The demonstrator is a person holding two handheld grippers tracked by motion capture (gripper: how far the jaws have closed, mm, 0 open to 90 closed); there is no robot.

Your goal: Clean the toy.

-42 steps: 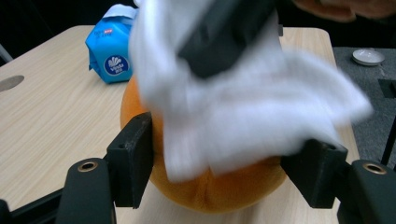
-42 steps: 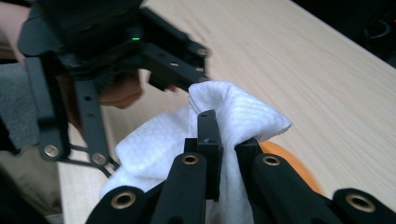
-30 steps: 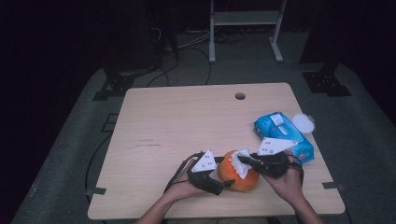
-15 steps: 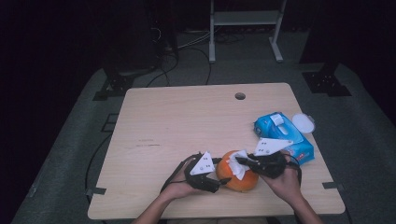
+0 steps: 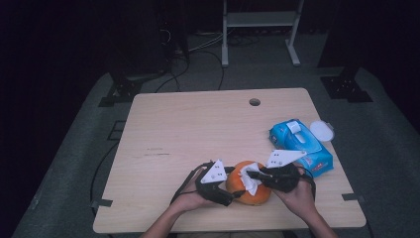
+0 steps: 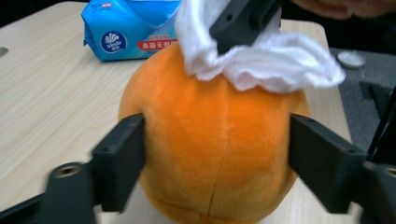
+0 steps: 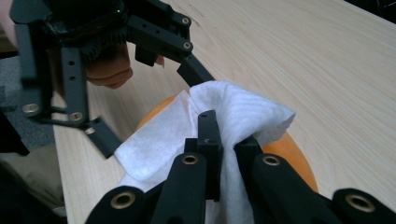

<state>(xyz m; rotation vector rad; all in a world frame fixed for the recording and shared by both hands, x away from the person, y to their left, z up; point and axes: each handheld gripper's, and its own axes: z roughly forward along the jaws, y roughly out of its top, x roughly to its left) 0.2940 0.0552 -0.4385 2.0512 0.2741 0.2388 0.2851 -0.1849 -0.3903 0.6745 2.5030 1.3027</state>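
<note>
An orange plush ball (image 5: 256,192) (image 6: 219,140) sits near the table's front edge. My left gripper (image 5: 234,190) (image 6: 217,154) straddles it from the left. Its jaws have just been opening a little, and both pads still lie against the ball's sides. My right gripper (image 5: 252,176) (image 7: 224,135) is shut on a crumpled white tissue (image 5: 251,182) (image 6: 280,60) (image 7: 233,112). It holds the tissue down on the top of the ball (image 7: 289,149). The ball's underside is hidden.
A blue tissue pack (image 5: 299,146) (image 6: 130,28) lies just right of the ball, with a round white lid (image 5: 322,130) at the table's right edge behind it. A cable hole (image 5: 254,102) sits at the back of the wooden table (image 5: 198,129).
The right gripper and the tissue have slid slightly left across the top of the ball. Both hands otherwise stay in place.
</note>
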